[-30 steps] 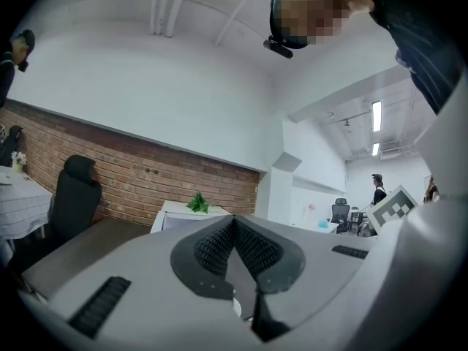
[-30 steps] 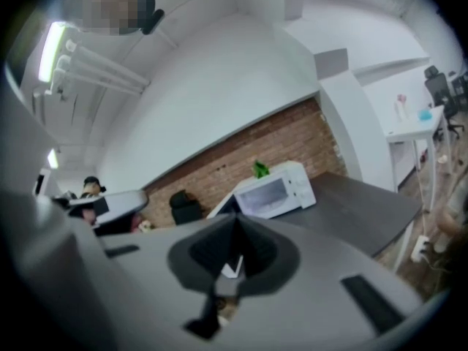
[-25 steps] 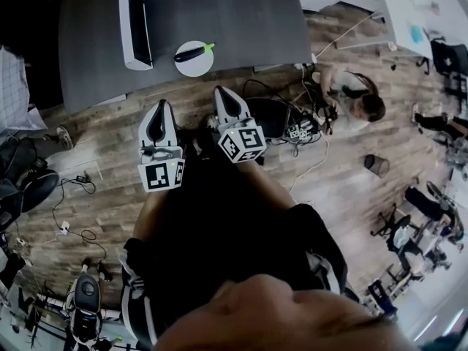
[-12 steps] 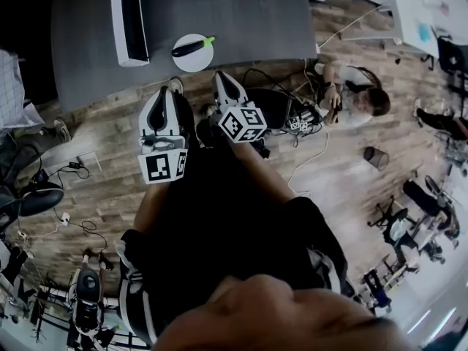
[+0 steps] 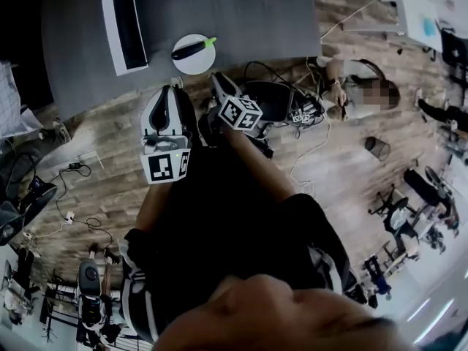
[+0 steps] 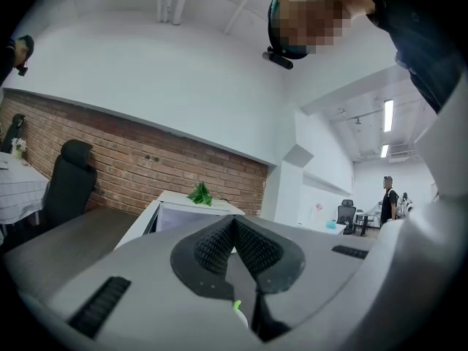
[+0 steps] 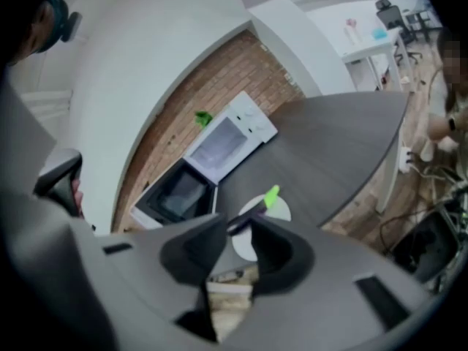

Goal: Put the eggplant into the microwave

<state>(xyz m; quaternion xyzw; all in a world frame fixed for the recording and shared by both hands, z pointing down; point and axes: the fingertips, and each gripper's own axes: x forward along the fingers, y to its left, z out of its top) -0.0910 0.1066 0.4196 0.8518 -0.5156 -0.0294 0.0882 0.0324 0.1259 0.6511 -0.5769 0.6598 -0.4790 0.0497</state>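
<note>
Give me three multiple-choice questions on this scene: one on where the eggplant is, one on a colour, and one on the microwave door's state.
1. Where does the eggplant lie?
A on the floor
B on a white plate on the grey table
C on a chair

2. What colour is its stem?
A red
B yellow
C green

3. How is the microwave door?
A open
B shut
C missing

Answers:
B, the head view shows it on the plate.
C, the tip is bright green.
A, the right gripper view shows the door swung out from the dark cavity.
</note>
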